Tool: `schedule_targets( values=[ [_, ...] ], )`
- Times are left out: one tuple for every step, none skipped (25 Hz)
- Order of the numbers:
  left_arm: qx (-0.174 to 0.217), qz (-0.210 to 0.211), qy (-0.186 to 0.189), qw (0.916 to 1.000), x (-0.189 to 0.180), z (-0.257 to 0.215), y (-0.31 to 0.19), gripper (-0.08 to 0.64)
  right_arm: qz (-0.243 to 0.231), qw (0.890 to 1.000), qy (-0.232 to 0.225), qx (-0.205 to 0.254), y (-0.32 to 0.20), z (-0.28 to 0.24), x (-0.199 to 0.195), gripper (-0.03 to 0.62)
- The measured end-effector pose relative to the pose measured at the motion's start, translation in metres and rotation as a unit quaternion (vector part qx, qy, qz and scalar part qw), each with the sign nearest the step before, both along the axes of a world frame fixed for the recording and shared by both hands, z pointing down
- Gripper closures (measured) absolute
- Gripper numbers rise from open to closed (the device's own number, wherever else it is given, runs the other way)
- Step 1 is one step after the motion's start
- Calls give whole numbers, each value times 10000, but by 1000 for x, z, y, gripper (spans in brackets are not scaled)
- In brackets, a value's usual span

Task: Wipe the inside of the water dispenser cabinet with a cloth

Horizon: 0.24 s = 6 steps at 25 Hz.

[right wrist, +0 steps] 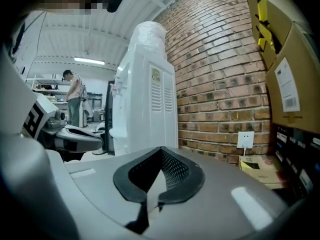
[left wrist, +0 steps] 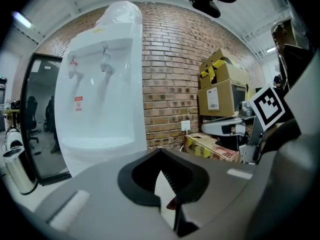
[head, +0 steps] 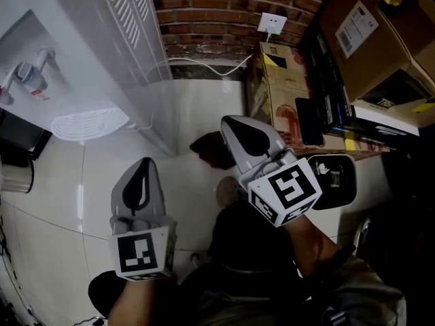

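Dispenser [head: 102, 46] is seen white at upper left, against the brick wall [head: 217, 12]. Its lower cabinet is hidden in every view. A dark crumpled thing, probably the cloth [head: 211, 148], lies on the floor near its base. Left gripper [head: 144, 163] and right gripper [head: 234, 124] are held level, jaws closed on nothing. This fits the cloth awaiting pickup or already laid down. Any wiping is best done with a thick fold pinched firmly.
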<state>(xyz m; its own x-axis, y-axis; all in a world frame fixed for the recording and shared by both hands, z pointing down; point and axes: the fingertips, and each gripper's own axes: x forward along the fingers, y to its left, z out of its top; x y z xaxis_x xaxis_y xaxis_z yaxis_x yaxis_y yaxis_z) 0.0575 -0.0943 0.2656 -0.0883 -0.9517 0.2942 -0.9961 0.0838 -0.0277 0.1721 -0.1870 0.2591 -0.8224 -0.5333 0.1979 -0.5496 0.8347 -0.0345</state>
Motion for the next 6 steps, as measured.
schedule_targets(
  values=[
    [-6, -3, 0, 10000, 0, 0, 0, 560, -5, 10000, 6, -11, 0, 1, 0, 583],
    [-11, -4, 1, 10000, 0, 0, -1, 560, -7, 10000, 13, -22, 0, 1, 0, 582],
    [-15, -2, 3, 10000, -1, 1, -1, 560, -7, 10000, 18, -31, 0, 2, -1, 582],
    [-16, 1, 6, 10000, -1, 1, -1, 560, -6, 10000, 21, -38, -1, 2, -1, 583],
    [-16, 2, 9, 10000, -1, 1, -2, 560, -6, 10000, 22, -43, -1, 2, -1, 583],
    [-15, 3, 12, 10000, -1, 2, -3, 560, -5, 10000, 23, -47, -2, 3, -2, 582]
  ],
)
